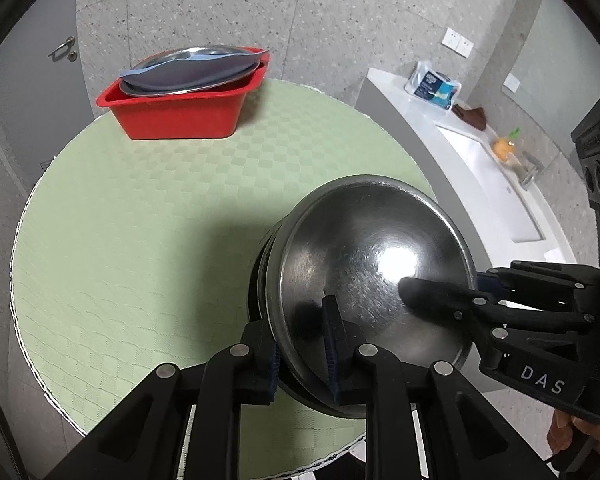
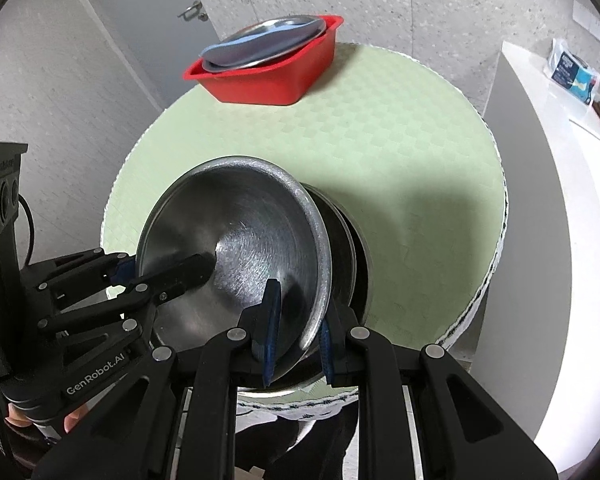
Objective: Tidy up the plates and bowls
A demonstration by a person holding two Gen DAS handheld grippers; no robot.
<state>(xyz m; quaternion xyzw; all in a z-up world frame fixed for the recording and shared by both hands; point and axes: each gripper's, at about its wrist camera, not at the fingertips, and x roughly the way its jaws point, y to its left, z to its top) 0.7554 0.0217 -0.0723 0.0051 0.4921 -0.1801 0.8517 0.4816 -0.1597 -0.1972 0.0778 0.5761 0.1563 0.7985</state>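
The bowl [image 1: 372, 276] is steel, tipped up on edge above other bowls at the near side of the round green table [image 1: 140, 220]. From your left wrist, your left gripper [image 1: 302, 354] pinches its near rim, jaws almost closed, so it cannot slide. From your right wrist, your right gripper [image 2: 296, 336] clamps the rim [image 2: 316, 320] opposite, sharing the weight. The red bin [image 2: 272, 76] of plates [image 2: 260, 40] waits far across.

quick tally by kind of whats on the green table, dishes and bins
steel bowls, nested, gripped by both grippers: at least 2
red bin: 1
steel plate in the bin: 1
blue-grey plate on top of it: 1
total: at least 5
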